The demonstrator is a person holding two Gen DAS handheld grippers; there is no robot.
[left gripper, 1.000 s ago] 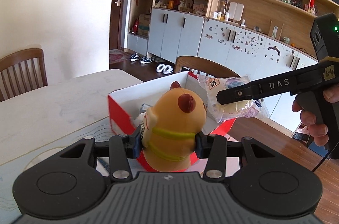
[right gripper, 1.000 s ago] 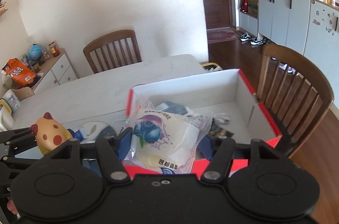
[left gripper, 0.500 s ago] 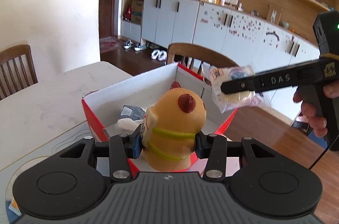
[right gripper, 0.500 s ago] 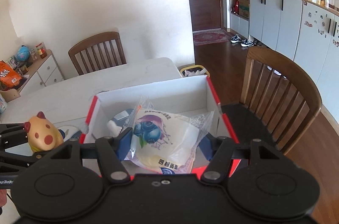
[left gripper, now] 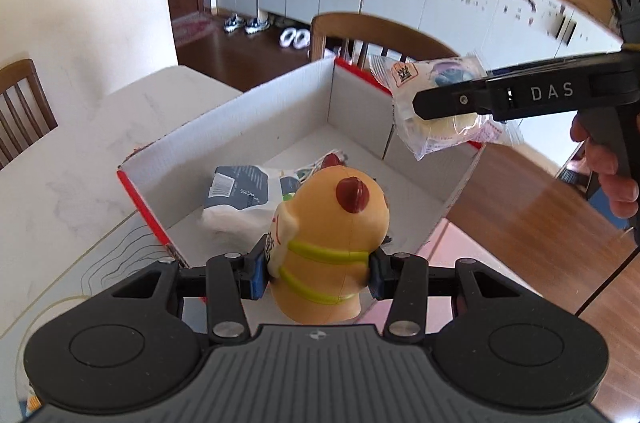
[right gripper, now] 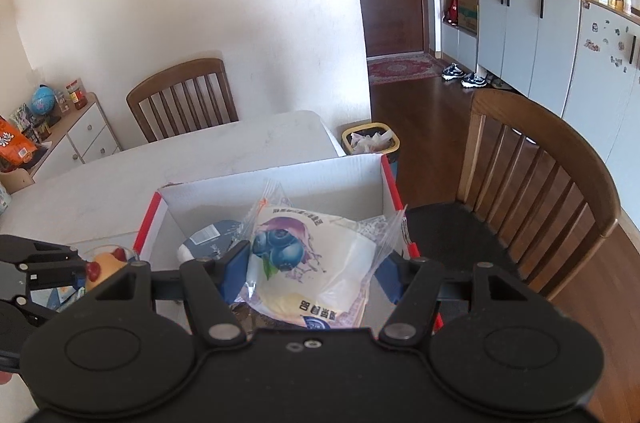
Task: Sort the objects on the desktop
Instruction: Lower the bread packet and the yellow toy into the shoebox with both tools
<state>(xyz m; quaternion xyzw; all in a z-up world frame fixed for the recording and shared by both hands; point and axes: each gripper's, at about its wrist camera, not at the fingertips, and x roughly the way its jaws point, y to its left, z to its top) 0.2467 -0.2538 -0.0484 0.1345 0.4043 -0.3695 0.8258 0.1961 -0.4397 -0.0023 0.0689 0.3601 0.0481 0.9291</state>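
Much of the box (left gripper: pixel 248 127) floor is hidden: in the left wrist view the toy (left gripper: pixel 332 243) covers its near middle, and in the right wrist view the bun bag (right gripper: pixel 308 263) covers most of what lies inside; the print on the bag is too small to read; the left gripper's body cuts off the near bench (left gripper: pixel 80 159) edge. Inside the white, red-edged box, which stands open on the bench, lies a dark-and-white packet (left gripper: pixel 244 191), with some smaller wrappers beyond it that cannot be made out. Left gripper (left gripper: pixel 316 269) points steeply down over the near wall of the box, its blue pads clamped on the yellow-brown toy at its green-banded waist, the toy upright with its head toward the box. Right gripper (right gripper: pixel 310 271) is clenched on the clear bun bag, pressing its sides; in the left wrist view that bag (left gripper: pixel 436 107) hangs above the box's far right corner, clear of the walls; a hand (left gripper: pixel 608 163) grips that gripper's handle at the right edge.
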